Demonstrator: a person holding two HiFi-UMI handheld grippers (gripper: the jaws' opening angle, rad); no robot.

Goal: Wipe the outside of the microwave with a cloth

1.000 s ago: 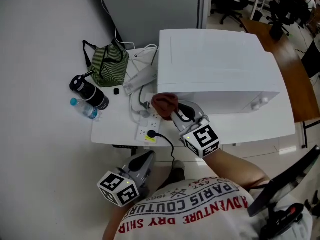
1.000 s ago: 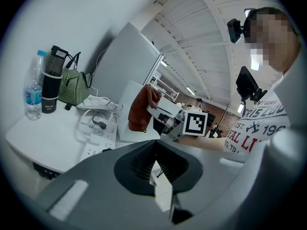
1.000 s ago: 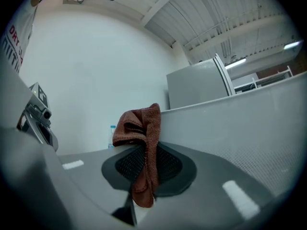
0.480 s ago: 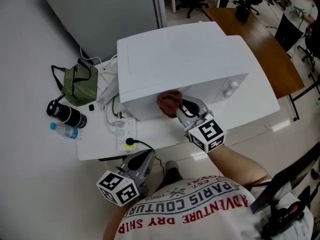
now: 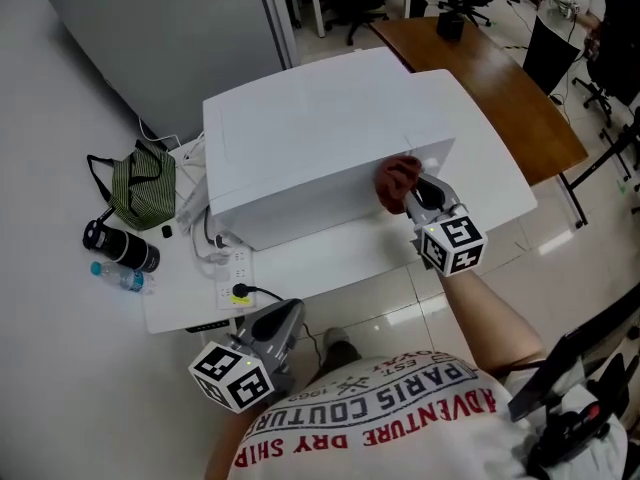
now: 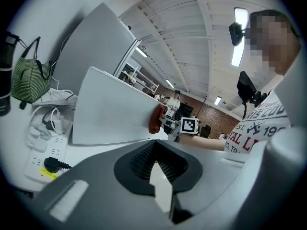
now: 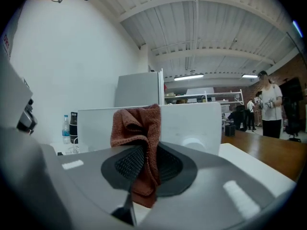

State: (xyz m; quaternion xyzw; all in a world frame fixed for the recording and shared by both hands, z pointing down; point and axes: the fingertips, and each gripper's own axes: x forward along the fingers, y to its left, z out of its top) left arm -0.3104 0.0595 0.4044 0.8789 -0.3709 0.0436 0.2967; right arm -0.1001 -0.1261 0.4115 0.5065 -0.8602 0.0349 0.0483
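The white microwave [image 5: 320, 138] stands on a white table [image 5: 330, 258]. A rust-red cloth [image 5: 396, 178] is pinched in my right gripper [image 5: 410, 190] and pressed against the right part of the microwave's front face, near the knob. In the right gripper view the cloth [image 7: 139, 133] hangs bunched between the jaws, in front of the microwave [image 7: 192, 123]. My left gripper [image 5: 272, 336] hangs low below the table's front edge, jaws shut with nothing in them. In the left gripper view the microwave [image 6: 112, 111] and the cloth [image 6: 156, 120] show ahead.
Left of the microwave lie a green striped bag [image 5: 142, 183], a black flask [image 5: 118, 246], a small water bottle [image 5: 118, 276] and a power strip [image 5: 237, 276] with cables. A wooden desk [image 5: 490, 78] stands at the back right, office chairs beyond it.
My right gripper has carried the cloth rightward along the microwave's front, from the left corner to near the knob. The head view has swung. The left gripper stayed low.
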